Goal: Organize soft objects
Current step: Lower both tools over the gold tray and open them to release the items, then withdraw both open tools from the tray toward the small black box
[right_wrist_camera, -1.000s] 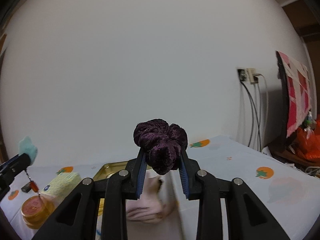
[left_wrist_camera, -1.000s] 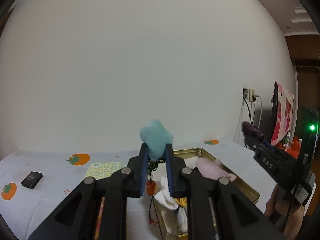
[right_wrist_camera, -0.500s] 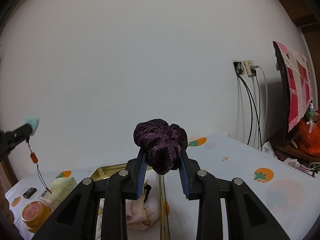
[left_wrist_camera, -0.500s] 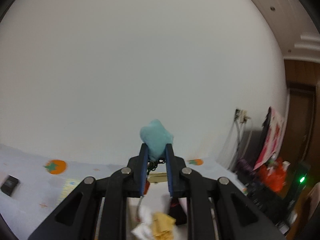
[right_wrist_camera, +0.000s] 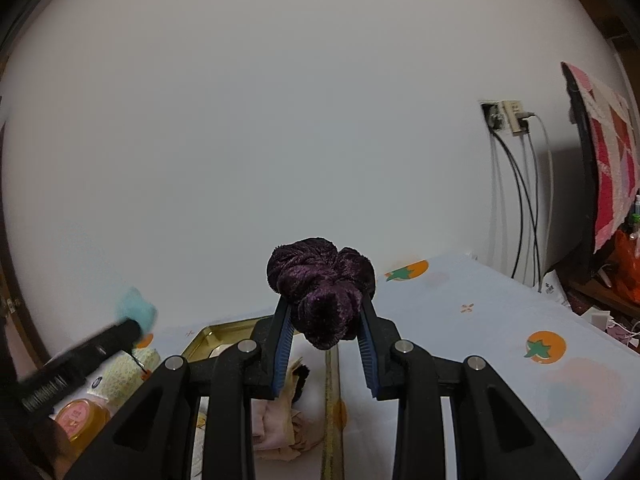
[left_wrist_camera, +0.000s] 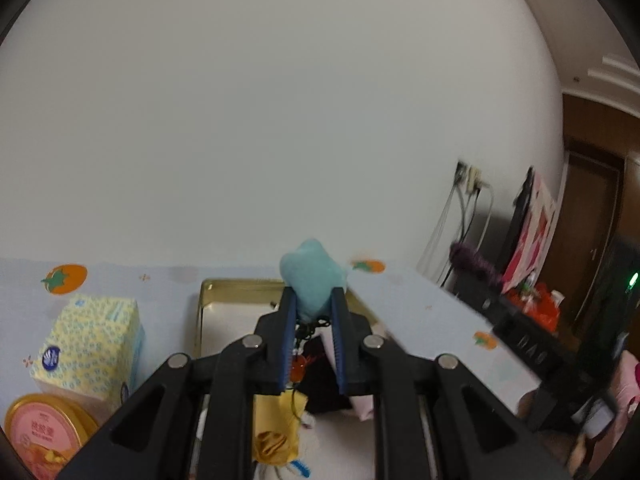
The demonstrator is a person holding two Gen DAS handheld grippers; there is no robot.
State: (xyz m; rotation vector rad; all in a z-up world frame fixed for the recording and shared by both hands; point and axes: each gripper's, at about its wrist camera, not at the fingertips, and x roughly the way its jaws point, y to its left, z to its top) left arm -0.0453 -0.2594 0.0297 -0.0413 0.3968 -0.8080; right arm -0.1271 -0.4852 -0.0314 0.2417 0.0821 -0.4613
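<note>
Above the gold tray (left_wrist_camera: 202,292) on the table (right_wrist_camera: 480,320), both grippers carry loads. Left gripper (left_wrist_camera: 313,312) is clamped on a teal plush charm (left_wrist_camera: 310,274), its cord & red bead dangling; right gripper (right_wrist_camera: 325,322) is pinched on a purple velvet scrunchie (right_wrist_camera: 322,280). To do it well, I'd lower each w/ care over a bare tray spot, clear of the pink cloth (right_wrist_camera: 280,420), before letting go, so the cord doesn't snag.

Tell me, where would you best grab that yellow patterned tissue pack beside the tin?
Grip the tissue pack across its two broad side faces, coming down from above. It stands upright as a soft block beside the gold tin, with its top exposed; the orange-lidded tub crowds its near side.
</note>
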